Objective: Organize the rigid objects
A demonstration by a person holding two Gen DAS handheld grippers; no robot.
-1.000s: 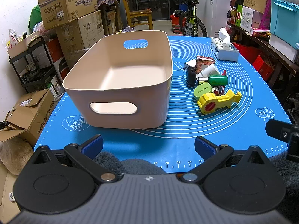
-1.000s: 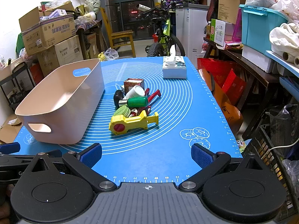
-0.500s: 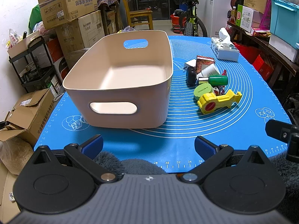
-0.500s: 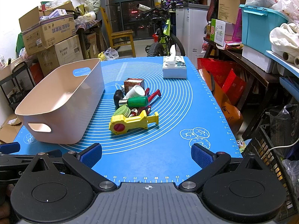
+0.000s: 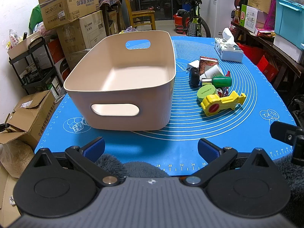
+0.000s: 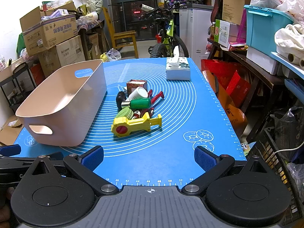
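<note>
An empty beige bin [image 5: 121,87] [image 6: 62,102] stands on the left of the blue mat [image 5: 190,133] [image 6: 171,133]. A heap of small things lies to its right: a yellow plastic tool [image 5: 222,103] [image 6: 135,126], a green round tin [image 5: 206,93] [image 6: 125,113], a green-capped bottle [image 5: 218,81] [image 6: 139,103], a black mouse [image 5: 194,76] [image 6: 121,98], a white tube [image 5: 213,71] [image 6: 139,94], a patterned box [image 5: 208,63] [image 6: 136,85] and red-handled pliers [image 6: 156,97]. My left gripper [image 5: 151,148] and right gripper [image 6: 149,155] are open and empty at the near edge.
A tissue box [image 5: 229,50] [image 6: 178,70] sits at the mat's far right. Cardboard boxes [image 5: 72,9], a chair [image 6: 123,36] and a bicycle [image 6: 167,38] stand beyond the table. Shelves and a turquoise crate [image 6: 266,28] line the right side.
</note>
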